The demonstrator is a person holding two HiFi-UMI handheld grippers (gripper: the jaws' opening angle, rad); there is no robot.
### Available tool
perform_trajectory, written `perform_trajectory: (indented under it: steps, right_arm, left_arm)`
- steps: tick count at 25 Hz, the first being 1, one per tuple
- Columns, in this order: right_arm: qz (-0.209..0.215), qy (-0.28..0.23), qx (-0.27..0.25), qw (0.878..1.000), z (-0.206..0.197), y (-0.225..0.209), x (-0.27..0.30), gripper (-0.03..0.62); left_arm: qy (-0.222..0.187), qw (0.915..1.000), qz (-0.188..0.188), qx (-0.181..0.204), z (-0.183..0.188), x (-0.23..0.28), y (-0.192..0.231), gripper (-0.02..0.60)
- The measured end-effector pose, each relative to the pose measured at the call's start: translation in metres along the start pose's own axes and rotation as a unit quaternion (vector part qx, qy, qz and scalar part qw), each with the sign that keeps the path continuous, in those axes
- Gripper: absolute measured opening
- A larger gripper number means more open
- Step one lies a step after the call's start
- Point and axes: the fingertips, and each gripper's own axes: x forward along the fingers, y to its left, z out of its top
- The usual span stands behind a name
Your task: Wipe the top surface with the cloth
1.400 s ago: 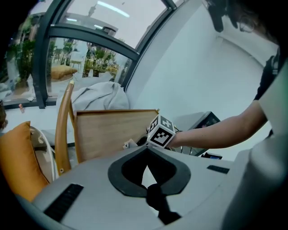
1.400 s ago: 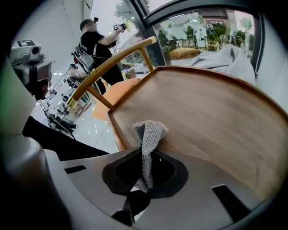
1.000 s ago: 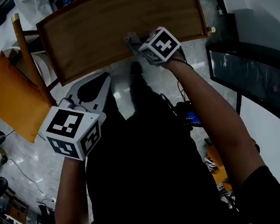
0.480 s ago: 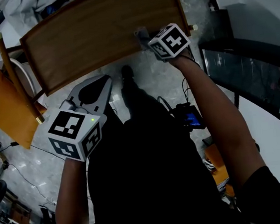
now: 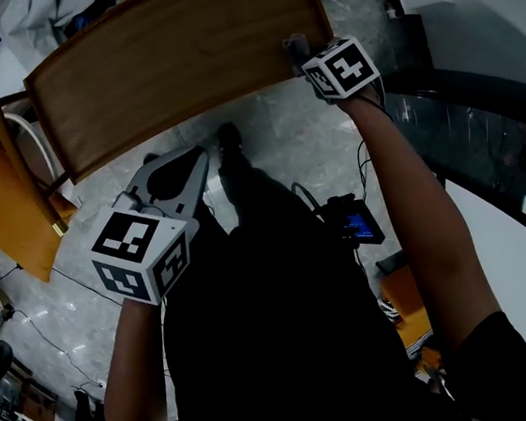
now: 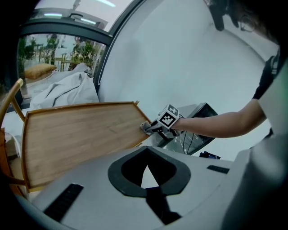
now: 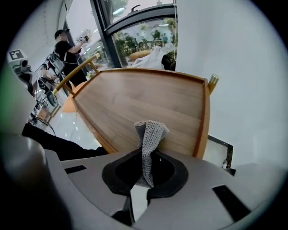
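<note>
The wooden top (image 5: 171, 64) has a low raised rim and fills the upper part of the head view. My right gripper (image 5: 300, 54) is shut on a grey knitted cloth (image 5: 294, 45) at the top's near right corner. In the right gripper view the cloth (image 7: 148, 134) stands up out of the jaws and rests on the wood (image 7: 144, 99) close to the right rim. My left gripper (image 5: 178, 167) hangs below the table's near edge, shut on nothing. The left gripper view shows the top (image 6: 76, 134) and the right gripper (image 6: 150, 128) at its corner.
An orange seat (image 5: 2, 201) with a wooden chair frame (image 5: 15, 148) stands left of the table. A dark glass-fronted cabinet (image 5: 483, 151) runs along the right wall. White fabric (image 6: 67, 92) lies beyond the top. A person (image 7: 67, 49) stands far off. A blue-lit device (image 5: 354, 223) lies on the floor.
My right gripper has slid the cloth rightward along the top's near edge, from about its middle to the right corner. The left gripper has stayed in place.
</note>
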Motion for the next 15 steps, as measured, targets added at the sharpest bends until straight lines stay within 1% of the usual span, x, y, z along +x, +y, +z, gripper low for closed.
perform_trajectory:
  steps: [4,7,11,15]
  right_arm:
    - [-0.038,0.004,0.004,0.999,-0.01,-0.018,-0.012,0.04]
    - [-0.058,0.004,0.018,0.998,-0.017,-0.027,-0.019,0.04]
    - [-0.078,0.007,0.031,0.996,-0.021,-0.033,-0.021,0.04]
    - [-0.113,0.016,0.034,0.993,-0.021,-0.04,-0.021,0.04]
  left_arm:
    - [-0.001,1.0,-0.001,0.004,-0.001,0.003,-0.01,0.011]
    - [-0.004,1.0,0.003,0.005,-0.002,0.001,-0.017,0.011]
    - [-0.01,0.9999,0.011,0.001,-0.004,-0.006,-0.015,0.011]
    - [-0.022,0.9995,0.02,-0.008,-0.003,-0.016,-0.007,0.011]
